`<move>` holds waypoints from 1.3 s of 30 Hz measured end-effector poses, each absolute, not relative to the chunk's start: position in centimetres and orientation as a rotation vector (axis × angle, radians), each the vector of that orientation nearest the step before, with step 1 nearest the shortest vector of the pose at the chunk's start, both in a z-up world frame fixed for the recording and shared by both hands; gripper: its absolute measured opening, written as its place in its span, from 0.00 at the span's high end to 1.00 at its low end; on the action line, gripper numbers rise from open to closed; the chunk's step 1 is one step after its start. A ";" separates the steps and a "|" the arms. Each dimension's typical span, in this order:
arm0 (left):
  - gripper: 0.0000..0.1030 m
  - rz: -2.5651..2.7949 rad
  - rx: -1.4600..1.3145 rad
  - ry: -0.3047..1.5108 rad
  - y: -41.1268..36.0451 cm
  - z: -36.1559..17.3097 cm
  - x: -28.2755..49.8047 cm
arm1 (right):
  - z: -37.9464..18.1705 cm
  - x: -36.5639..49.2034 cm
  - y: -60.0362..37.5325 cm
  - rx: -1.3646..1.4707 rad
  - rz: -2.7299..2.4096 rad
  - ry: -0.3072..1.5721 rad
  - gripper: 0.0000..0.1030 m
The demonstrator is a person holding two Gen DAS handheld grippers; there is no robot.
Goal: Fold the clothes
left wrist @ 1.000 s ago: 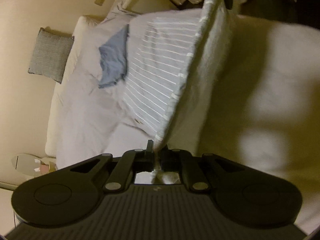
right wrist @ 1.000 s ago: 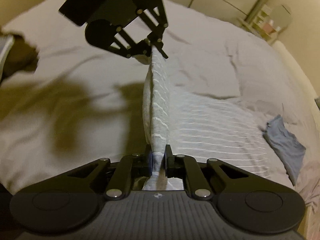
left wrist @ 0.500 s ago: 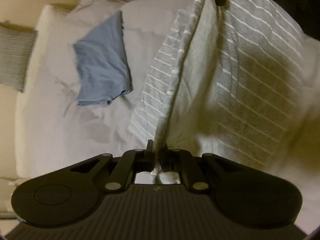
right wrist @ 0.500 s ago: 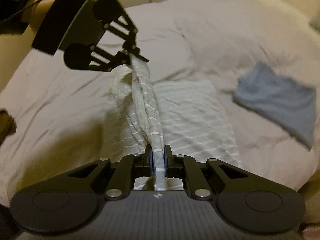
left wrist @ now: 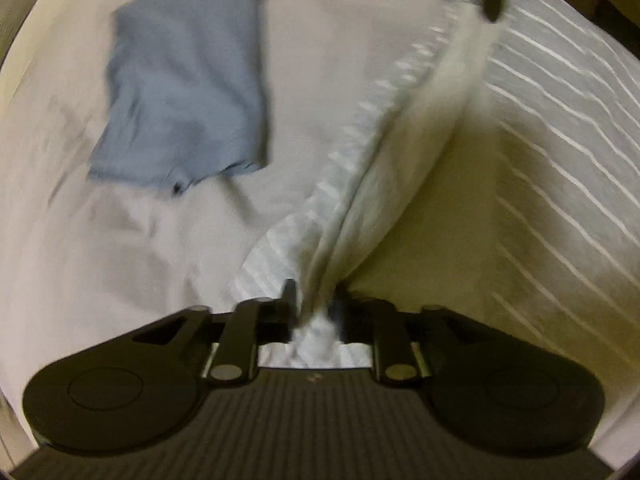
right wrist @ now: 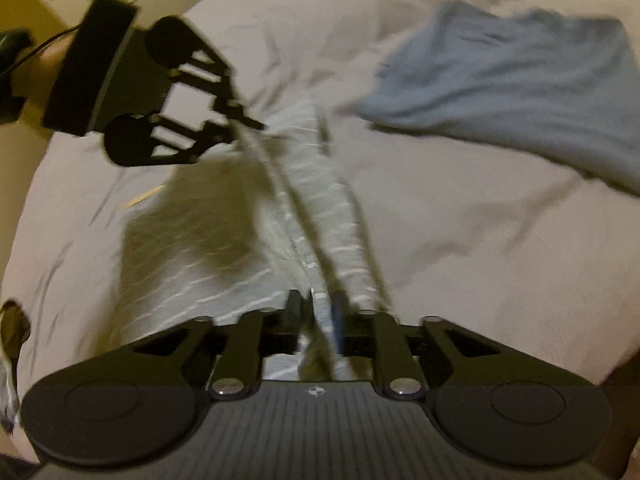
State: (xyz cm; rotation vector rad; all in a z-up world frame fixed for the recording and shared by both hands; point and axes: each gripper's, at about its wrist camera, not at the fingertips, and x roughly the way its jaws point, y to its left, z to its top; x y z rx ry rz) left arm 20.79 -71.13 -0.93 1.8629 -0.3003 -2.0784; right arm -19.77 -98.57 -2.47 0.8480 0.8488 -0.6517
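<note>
Nearest in each wrist view is the gripper itself. The left gripper [left wrist: 314, 308] is pinched on one end of a taut edge of the grey striped garment [left wrist: 560, 128], a wad of cloth bunched between its jaws. The right gripper [right wrist: 316, 308] is clamped on the other end of that same edge, which runs as a tight ridge from one tool to the other. In the right wrist view the left gripper [right wrist: 240, 118] shows at the far end of the ridge, closed on the fabric.

The rest of the striped garment lies spread on the bed sheet [left wrist: 100, 264], below and beside the lifted edge, with the raised part casting a shadow on it. My reading is that a fold is in mid-carry: the held edge is up off the bed and not yet laid over the flat part, so this fold has to be set down and smoothed, and further folds probably remain.

Beyond it, well apart from the striped piece, a blue garment [right wrist: 520, 80] lies on the sheet toward the far side of the bed, roughly flat; whether it is already folded I cannot tell.

The bed sheet is pale and creased. Past its far edge a beige wall [right wrist: 24, 8] shows dimly; the frames are motion-blurred.
</note>
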 end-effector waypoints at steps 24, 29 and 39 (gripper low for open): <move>0.67 -1.982 1.451 0.413 -75.0 -2.9 23.4 | -0.8 -20.4 -95.2 0.944 -0.764 0.725 0.68; 0.64 -1.944 1.417 0.404 -75.2 -1.8 24.5 | -1.6 -23.7 -94.9 0.978 -0.881 0.727 0.76; 0.68 -2.001 1.328 0.378 -70.7 1.2 23.0 | 2.5 -22.9 -93.0 0.830 -0.893 0.684 0.71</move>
